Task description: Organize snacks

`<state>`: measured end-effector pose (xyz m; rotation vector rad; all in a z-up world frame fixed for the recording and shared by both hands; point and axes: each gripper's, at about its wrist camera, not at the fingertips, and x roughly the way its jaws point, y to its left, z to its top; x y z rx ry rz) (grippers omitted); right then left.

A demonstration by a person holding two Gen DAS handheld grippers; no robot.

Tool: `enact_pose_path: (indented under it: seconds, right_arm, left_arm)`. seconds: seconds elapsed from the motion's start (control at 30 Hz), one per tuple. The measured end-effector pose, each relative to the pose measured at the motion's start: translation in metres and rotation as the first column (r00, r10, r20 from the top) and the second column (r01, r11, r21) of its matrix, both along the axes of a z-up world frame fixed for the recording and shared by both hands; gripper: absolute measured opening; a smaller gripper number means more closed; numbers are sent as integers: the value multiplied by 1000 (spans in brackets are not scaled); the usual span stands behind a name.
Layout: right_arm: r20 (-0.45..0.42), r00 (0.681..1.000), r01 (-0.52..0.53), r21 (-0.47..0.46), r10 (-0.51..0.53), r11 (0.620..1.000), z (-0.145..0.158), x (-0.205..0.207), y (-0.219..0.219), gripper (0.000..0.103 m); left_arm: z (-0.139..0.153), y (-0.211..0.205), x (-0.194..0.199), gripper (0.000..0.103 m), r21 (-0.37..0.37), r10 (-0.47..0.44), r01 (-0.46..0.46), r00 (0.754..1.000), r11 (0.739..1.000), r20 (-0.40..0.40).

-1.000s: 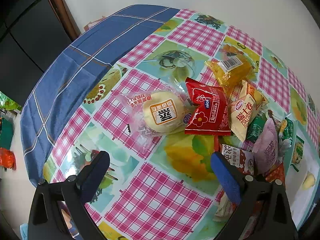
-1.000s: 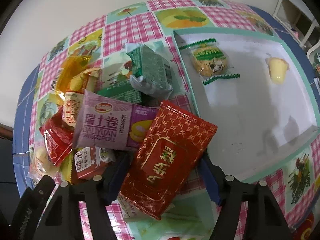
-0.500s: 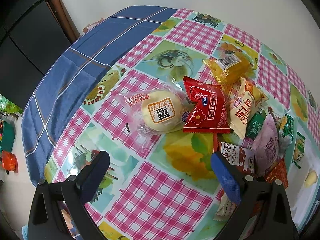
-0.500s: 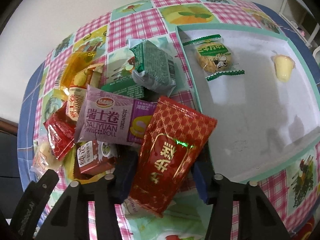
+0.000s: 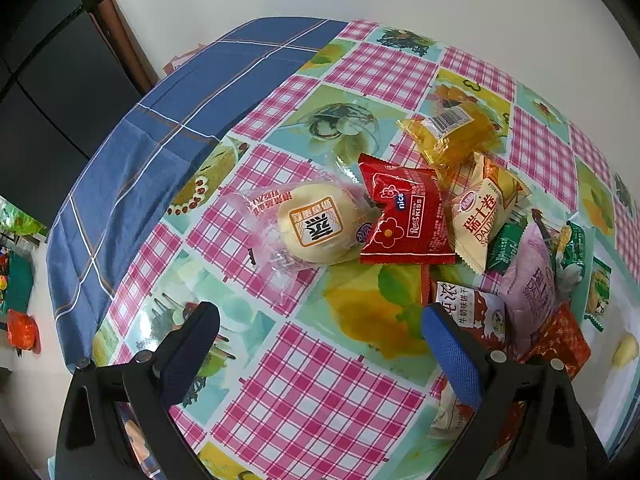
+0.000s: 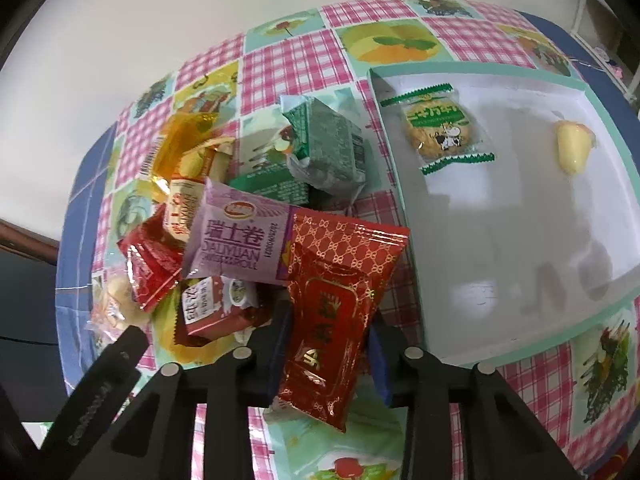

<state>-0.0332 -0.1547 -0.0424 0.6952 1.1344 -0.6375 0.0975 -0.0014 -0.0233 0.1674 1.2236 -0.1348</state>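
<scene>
A pile of wrapped snacks lies on the checked tablecloth. Its top piece is a red packet with a gold pattern (image 6: 336, 280). My right gripper (image 6: 328, 344) is closing, and its blue pads touch both long sides of that packet. A purple Swiss roll pack (image 6: 236, 240) lies just left of it. The white tray with a teal rim (image 6: 500, 248) sits to the right and holds a green-wrapped biscuit (image 6: 438, 128) and a small yellow sweet (image 6: 574, 148). My left gripper (image 5: 320, 344) hangs open over bare cloth, short of a wrapped round bun (image 5: 316, 224) and a red biscuit pack (image 5: 404, 220).
Orange, cream and green packs (image 5: 452, 132) crowd the pile's far side. A blue cloth (image 5: 160, 160) covers the table's left end, with a dark cabinet beyond it. A white wall runs behind the table. One black finger of the left gripper (image 6: 108, 380) shows at the right wrist view's lower left.
My right gripper's jaws have drawn in from wide apart until they meet the red packet, whose near end now stands tilted between them. The left gripper has stayed put.
</scene>
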Motion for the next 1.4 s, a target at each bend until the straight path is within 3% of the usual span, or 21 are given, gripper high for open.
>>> enact_pose_path:
  seconds: [0.1, 0.13, 0.5, 0.8, 0.97, 1.17, 1.4]
  right_arm:
    - [10, 1000, -8, 2, 8, 1000, 3, 0, 0, 35]
    - [15, 1000, -8, 2, 8, 1000, 5, -1, -1, 17]
    - [89, 996, -21, 52, 16, 998, 14, -4, -5, 13]
    - [162, 987, -25, 38, 18, 999, 37, -12, -6, 13]
    - [172, 985, -6, 36, -1, 999, 41, -20, -14, 13]
    - [165, 986, 15, 41, -22, 999, 40, -29, -25, 13]
    - [166, 985, 35, 57, -44, 998, 39, -35, -33, 13]
  left_arm:
    - [1, -1, -1, 101, 0, -2, 2, 1000, 1000, 4]
    - [1, -2, -2, 101, 1, -3, 3, 1000, 1000, 5]
    - [3, -7, -6, 101, -3, -23, 23, 1000, 1000, 15]
    - [9, -13, -9, 101, -46, -57, 58, 998, 997, 21]
    - [5, -29, -11, 101, -108, -117, 116, 993, 987, -8]
    - [-6, -61, -15, 101, -126, -205, 201, 978, 972, -25]
    - [-22, -84, -19, 101, -85, -270, 266, 962, 960, -35]
